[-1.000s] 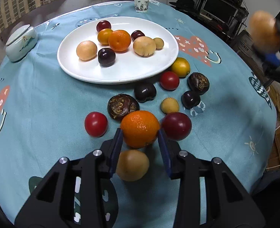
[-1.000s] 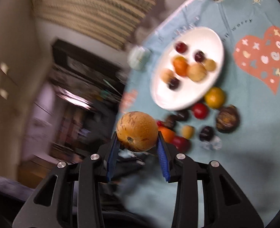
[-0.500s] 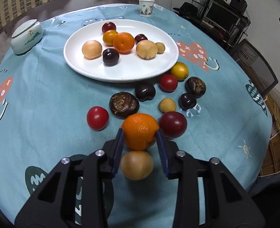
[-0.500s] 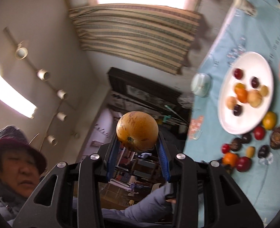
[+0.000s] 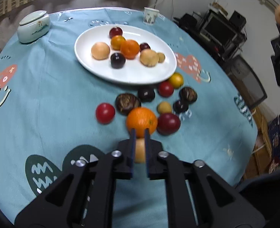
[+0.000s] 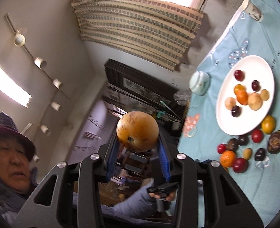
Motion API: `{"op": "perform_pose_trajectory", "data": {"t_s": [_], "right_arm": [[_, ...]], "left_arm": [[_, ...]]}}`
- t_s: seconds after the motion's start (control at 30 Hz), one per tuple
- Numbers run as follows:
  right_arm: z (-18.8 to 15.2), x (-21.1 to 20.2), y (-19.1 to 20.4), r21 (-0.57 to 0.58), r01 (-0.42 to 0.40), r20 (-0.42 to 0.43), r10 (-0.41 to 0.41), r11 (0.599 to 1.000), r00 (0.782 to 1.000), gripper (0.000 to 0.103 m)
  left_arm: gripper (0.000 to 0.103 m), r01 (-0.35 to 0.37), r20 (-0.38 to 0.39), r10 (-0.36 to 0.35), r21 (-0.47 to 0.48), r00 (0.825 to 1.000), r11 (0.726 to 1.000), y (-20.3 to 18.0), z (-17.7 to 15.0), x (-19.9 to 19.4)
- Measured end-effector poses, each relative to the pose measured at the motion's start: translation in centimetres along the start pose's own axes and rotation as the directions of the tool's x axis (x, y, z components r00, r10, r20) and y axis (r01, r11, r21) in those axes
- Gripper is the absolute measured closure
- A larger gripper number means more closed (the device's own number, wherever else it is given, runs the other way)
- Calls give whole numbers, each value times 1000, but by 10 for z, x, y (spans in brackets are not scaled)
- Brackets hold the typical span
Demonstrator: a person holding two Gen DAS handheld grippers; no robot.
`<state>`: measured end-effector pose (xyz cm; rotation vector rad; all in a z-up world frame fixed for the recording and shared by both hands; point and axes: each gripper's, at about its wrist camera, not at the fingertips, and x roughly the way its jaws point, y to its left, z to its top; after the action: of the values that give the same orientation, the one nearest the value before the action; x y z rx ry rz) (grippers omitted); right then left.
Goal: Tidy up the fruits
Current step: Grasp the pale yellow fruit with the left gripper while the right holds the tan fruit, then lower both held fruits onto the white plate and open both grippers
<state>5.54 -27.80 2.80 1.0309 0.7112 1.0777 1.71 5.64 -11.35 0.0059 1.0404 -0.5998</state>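
The round table under a teal printed cloth (image 5: 45, 98) carries everything. On it sits a large white oval ceramic plate (image 5: 132, 76) holding eight fruits: two pale tan round ones, two oranges, three dark red or purple ones and a small tan one. On the cloth just beside the plate's near rim lies a loose cluster: a yellow-orange citrus (image 5: 176, 79), a red tomato-like fruit (image 5: 165, 89), dark plums, two wrinkled brown passion fruits, a small tan fruit, a red fruit apart at the left (image 5: 105, 113), a large bright orange (image 5: 141, 121) and a dark red plum (image 5: 168, 123) touching it.

The left black two-finger gripper (image 5: 139, 133) hangs over the orange and a tan fruit (image 5: 139, 153) seen below it; its jaws have just closed to a narrow slit with nothing clamped between them.

The right black gripper with blue pads (image 6: 138, 148) is raised off the table, clamped on a brown-speckled tan round fruit (image 6: 137, 131).

A pale green lidded ceramic jar (image 5: 33, 27) and a patterned paper cup (image 5: 150, 15) stand at the far edge.
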Motion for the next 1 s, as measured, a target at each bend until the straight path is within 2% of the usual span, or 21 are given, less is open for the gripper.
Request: {"op": "perform_pose_trajectory", "data": {"t_s": [0.03, 0.07, 0.17, 0.27, 0.33, 0.43, 0.5, 0.57, 0.63, 0.77, 0.9, 1.0], "right_arm": [[-1, 2, -2, -3, 23, -10, -23, 1000, 1000, 63], [-3, 5, -4, -24, 77, -27, -77, 997, 997, 63], [-10, 18, -14, -68, 235, -83, -240, 970, 967, 63], [-17, 28, -29, -72, 315, -118, -322, 946, 939, 63], [-20, 30, -37, -59, 322, -126, -327, 945, 937, 63], [-22, 30, -40, -68, 323, -132, -330, 944, 935, 63], [-23, 30, -43, -73, 339, -132, -346, 938, 929, 63], [-24, 30, -48, -71, 362, -134, -369, 929, 920, 63], [-24, 31, -50, -65, 380, -137, -385, 923, 913, 63], [-26, 29, -58, -76, 431, -141, -437, 899, 888, 63], [-19, 24, -63, -99, 483, -121, -492, 870, 862, 63], [-2, 30, -57, -191, 550, -89, -573, 813, 815, 63]], "left_arm": [[50, -11, -2, 11, 14, 1000, 1000, -4, -2, 0], [36, -31, 9, 31, 30, 999, 999, -9, -4, -1], [36, -21, 13, 20, 75, 1000, 997, -20, -6, 1], [36, -49, -20, 52, 119, 998, 992, -30, -6, 13], [40, -82, -49, 91, 151, 995, 985, -34, -9, 22], [46, -93, -88, 108, 154, 990, 984, -33, -13, 34], [53, -110, -99, 126, 149, 987, 983, -31, -13, 41], [64, -126, -105, 140, 128, 985, 984, -26, -11, 45], [64, -108, -114, 118, 94, 986, 990, -21, -8, 45], [64, -87, -113, 98, 98, 989, 991, -21, -8, 35], [64, -65, -51, 70, 87, 996, 994, -22, 9, 10], [64, -56, 49, 54, 50, 997, 997, -21, 44, -11]]}}
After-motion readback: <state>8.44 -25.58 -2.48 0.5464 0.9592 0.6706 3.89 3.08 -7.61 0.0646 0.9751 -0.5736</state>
